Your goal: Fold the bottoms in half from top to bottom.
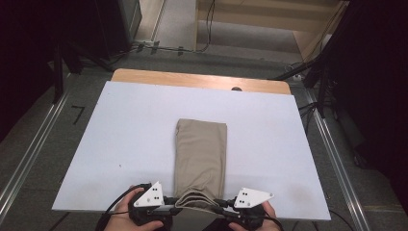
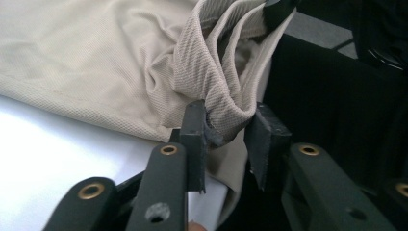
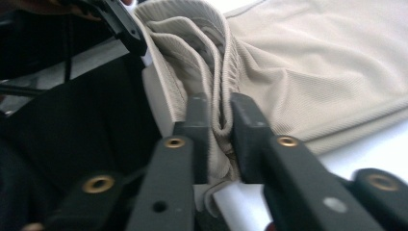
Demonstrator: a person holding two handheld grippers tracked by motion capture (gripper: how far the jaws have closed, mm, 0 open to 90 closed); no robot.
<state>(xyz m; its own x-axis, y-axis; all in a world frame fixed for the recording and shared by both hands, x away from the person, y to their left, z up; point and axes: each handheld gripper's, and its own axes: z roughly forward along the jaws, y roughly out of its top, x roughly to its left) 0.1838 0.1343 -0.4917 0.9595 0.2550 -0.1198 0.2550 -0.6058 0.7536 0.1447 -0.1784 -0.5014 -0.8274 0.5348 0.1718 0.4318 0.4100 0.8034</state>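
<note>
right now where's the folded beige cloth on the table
In the high view the folded beige cloth lies mid-table on the white board, its near end bunched at the front edge.

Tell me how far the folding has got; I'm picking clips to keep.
Done: the beige cloth already lies as a narrow strip on the white table. In hand: the left gripper and right gripper have its near corners between their jaws. Left: probably folding that end away.

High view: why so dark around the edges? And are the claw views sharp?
High view: light falls on the white table and beige cloth; surroundings sink to black, and the picture is soft. Left gripper view: cloth weave sharp near the left claw, table glares white. Right gripper view: right claw arms blurred up close, far cloth soft.
</note>
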